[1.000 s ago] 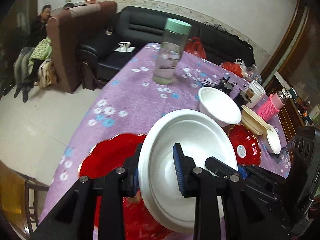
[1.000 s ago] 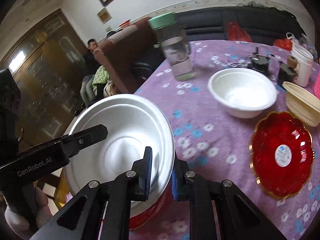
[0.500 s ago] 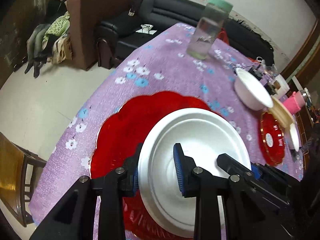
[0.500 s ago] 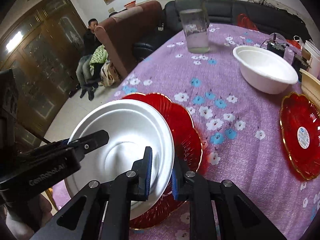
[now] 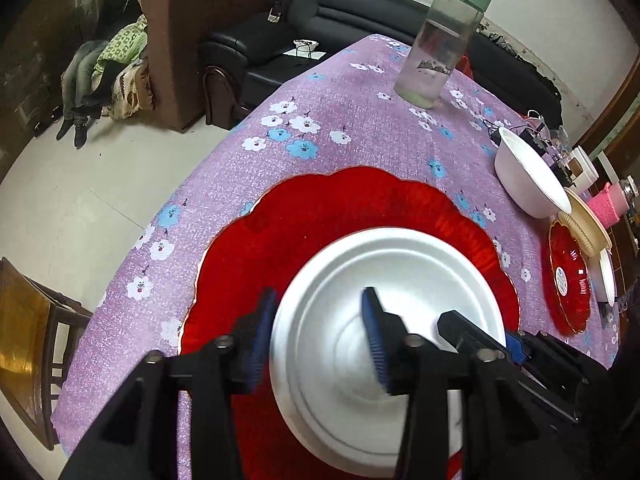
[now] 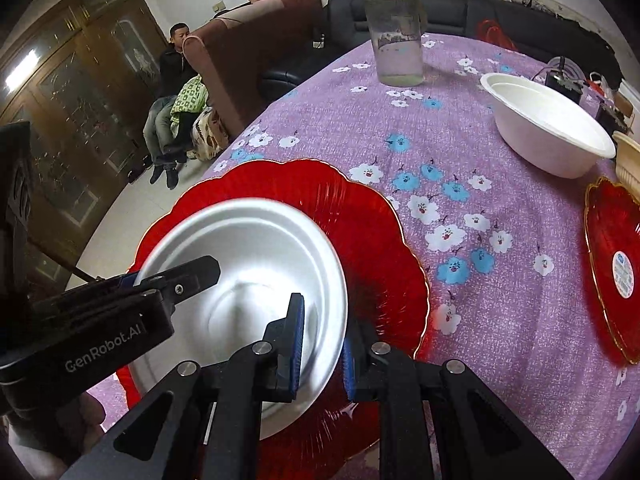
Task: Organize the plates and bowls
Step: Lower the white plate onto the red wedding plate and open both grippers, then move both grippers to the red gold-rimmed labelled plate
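Observation:
A white plate (image 5: 384,264) (image 6: 248,240) lies on top of a large red scalloped plate (image 5: 320,216) (image 6: 360,220) on the purple flowered tablecloth (image 5: 320,92). My left gripper (image 5: 318,336) straddles the plate's left rim; its jaws are opening, and the pads stand off the rim on both sides. My right gripper (image 6: 322,354) is shut on the plate's right rim, one pad inside and one underneath. Each gripper's fingers (image 6: 192,276) (image 5: 472,332) show in the other wrist view, reaching over the plate.
A white bowl (image 5: 528,176) (image 6: 548,136), a beige bowl (image 5: 584,224), a small red plate (image 5: 568,280) (image 6: 616,264) and a pink cup (image 5: 608,204) sit to the right. A water bottle (image 5: 440,48) (image 6: 396,40) stands at the back. A wooden chair (image 5: 32,320) is left of the table; a person (image 5: 100,60) sits on a sofa.
Both grippers came down with the white plate, from tilted in the air to lying on the big red plate. The left jaws have spread apart off the rim.

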`<state>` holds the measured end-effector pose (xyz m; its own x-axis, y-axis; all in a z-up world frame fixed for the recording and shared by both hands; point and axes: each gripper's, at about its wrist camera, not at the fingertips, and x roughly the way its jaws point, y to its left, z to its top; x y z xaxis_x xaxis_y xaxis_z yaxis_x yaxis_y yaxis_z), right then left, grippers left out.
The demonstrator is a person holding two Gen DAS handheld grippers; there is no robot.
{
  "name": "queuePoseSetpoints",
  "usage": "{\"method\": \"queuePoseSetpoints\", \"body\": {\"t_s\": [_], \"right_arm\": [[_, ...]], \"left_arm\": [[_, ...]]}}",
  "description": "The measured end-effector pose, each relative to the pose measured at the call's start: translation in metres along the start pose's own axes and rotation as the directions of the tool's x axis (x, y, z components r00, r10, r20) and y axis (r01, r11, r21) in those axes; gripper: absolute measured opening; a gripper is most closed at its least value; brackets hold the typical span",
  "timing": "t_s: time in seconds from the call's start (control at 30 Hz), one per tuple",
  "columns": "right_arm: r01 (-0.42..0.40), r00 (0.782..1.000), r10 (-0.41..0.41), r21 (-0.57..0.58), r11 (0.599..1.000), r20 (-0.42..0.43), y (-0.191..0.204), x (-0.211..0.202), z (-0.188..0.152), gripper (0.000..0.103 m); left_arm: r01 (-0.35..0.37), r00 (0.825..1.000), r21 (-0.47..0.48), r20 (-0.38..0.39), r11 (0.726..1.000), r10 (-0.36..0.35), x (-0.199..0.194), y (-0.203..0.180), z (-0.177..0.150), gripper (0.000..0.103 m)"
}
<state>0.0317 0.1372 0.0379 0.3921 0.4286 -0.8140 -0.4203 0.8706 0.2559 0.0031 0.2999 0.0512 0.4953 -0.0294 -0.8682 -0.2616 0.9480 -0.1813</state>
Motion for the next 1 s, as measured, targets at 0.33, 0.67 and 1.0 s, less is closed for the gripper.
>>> {"method": "queuePoseSetpoints", "body": {"t_s": [0.33,0.67,1.0], "right_arm": [[0.017,0.997,-0.015,-0.021,1.0,0.069,0.009,-0.012,-0.002,0.04],[0.019,0.982,-0.016,-0.014,1.0,0.188,0.007,-0.06,-0.009,0.048],[0.06,0.963,-0.083,0.097,0.993,0.258,-0.059,-0.115,-0.062,0.049]], "left_arm": [[0.032,0.997,-0.036,0.074,0.999,-0.029,-0.034,0.007,-0.004,0.061],[0.044,0.979,-0.024,0.202,0.999,-0.038,-0.095,-0.015,-0.026,0.088],[0.108,0.97,0.056,0.214,0.993,-0.118,-0.113,-0.073,-0.062,0.089]]}}
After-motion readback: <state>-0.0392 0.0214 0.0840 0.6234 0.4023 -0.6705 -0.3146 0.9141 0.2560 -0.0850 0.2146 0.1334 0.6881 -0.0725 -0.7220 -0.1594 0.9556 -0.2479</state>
